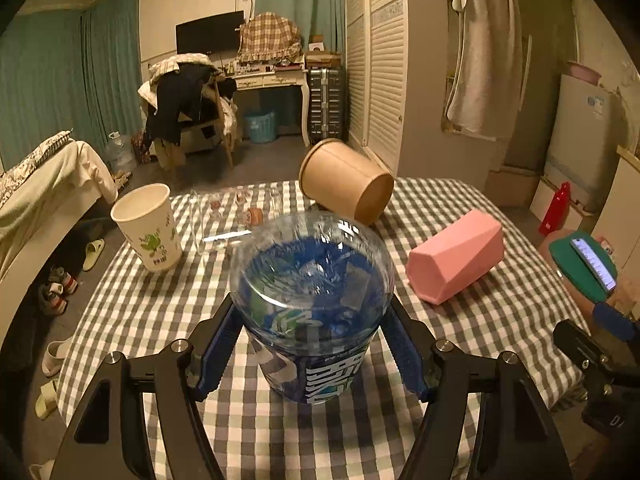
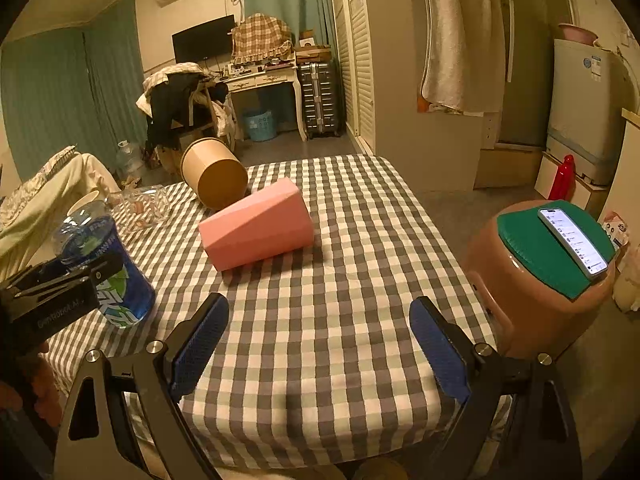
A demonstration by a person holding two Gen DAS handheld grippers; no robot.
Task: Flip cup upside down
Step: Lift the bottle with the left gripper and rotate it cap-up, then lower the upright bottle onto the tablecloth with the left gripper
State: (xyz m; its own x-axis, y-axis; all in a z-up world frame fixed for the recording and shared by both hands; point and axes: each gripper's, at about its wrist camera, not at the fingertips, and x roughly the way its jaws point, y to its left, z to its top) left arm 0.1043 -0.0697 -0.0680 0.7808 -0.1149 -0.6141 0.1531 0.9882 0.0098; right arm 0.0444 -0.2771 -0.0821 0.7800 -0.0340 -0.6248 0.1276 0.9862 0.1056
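Left claw (image 1: pixel 312 344) was clamped on the clear blue-labelled plastic cup (image 1: pixel 312 300), base up on the checked tabletop (image 1: pixel 160 312). Right claw (image 2: pixel 318 344) gaped wide, holding nothing, over bare cloth near the 6 o'clock edge. Pink faceted tumbler (image 2: pixel 256 228) lay toppled at 11 o'clock.

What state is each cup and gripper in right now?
Blue cup: upside down, held.
Brown cup: on its side.
Pink cup: on its side.
White cup: upright.
Left gripper: shut on blue cup.
Right gripper: open, empty.
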